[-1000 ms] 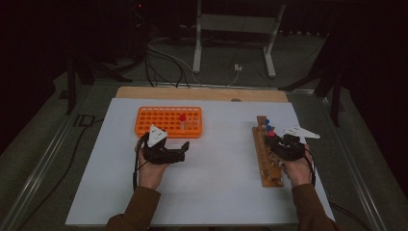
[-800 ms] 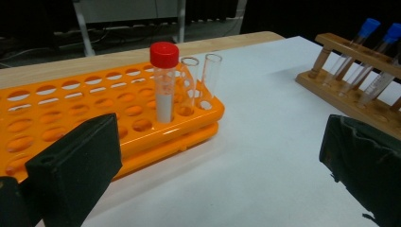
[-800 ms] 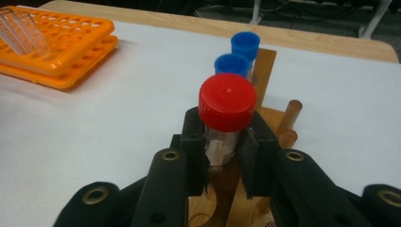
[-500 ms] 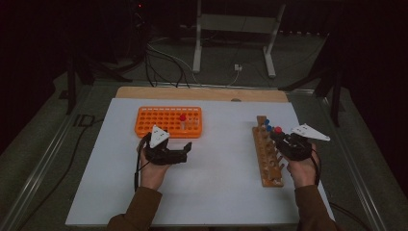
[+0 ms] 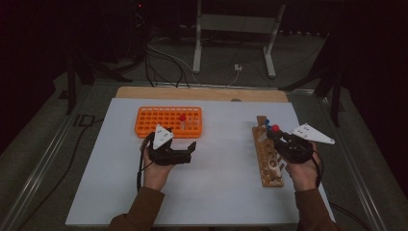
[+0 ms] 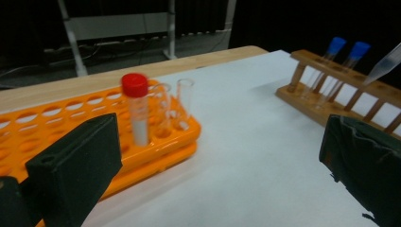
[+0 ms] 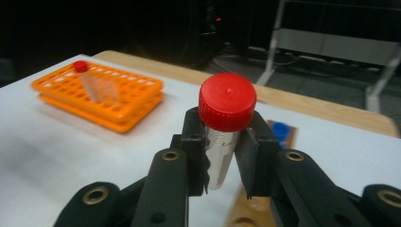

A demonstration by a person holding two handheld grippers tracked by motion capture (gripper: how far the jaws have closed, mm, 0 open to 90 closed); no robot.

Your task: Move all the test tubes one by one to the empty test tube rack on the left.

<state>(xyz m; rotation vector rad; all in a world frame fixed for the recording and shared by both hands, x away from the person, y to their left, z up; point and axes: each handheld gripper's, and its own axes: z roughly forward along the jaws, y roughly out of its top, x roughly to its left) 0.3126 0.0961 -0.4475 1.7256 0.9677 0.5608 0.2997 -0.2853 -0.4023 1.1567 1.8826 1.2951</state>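
1. The right tongs (image 7: 222, 156) are clamped on a red-capped tube (image 7: 226, 127), gripping it just under the cap and holding it upright over the wooden rack (image 5: 267, 154) near the worktop's right edge.
2. The left tongs (image 5: 185, 155) gape wide with nothing between the jaws, just in front of the orange rack (image 5: 166, 122).
3. That orange rack sits toward the back left of the white worktop (image 5: 216, 192), with another red-capped tube (image 6: 135, 113) standing in it.
4. Two blue-capped tubes (image 6: 347, 59) stand at the wooden rack's far end.
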